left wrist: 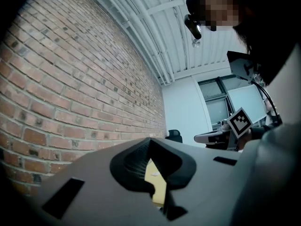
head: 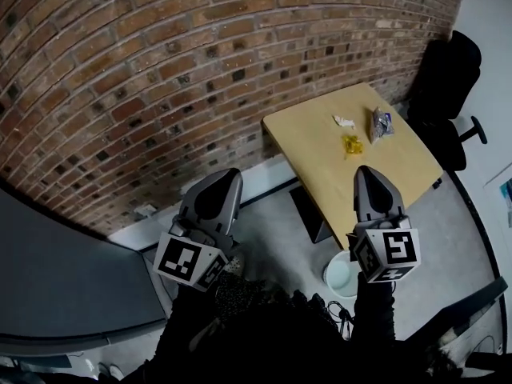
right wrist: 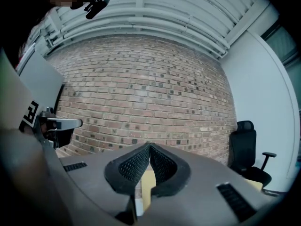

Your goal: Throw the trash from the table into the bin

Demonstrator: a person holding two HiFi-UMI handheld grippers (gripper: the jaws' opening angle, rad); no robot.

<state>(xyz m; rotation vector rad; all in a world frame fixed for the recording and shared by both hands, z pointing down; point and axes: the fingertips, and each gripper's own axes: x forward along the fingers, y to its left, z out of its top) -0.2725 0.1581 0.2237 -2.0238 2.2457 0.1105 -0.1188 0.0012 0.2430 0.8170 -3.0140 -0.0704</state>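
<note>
1. Standing back from the surface, the person holds both grippers out level, well short of the trash. The surface sits right of centre in the head view, with one end toward the brick wall.
2. The trash lies in a loose cluster in the upper right of the frame, toward the surface's far end. There is a white scrap, a yellow scrap just below it, and a shiny wrapper to their right. They are near one another, but I can't tell whether any of them touch.
3. The left gripper has its jaws closed tip to tip with nothing between them. Its own view shows only the meeting tips.
4. The right gripper is the same, jaws pressed together and empty.
5. The bin, white and round, stands on the floor in the lower right of the frame, partly behind the right gripper's marker cube.
6. All three pieces look light, thin and crumpled, so I'd expect them to skid or flatten if nudged.
7. The jaws would have to open first, then pinch a raised fold or bunched edge. The wrapper looks slick, so its crinkled middle seems the safer hold.
8. A black chair stands beyond the surface in the upper right corner, clear of the trash.
</note>
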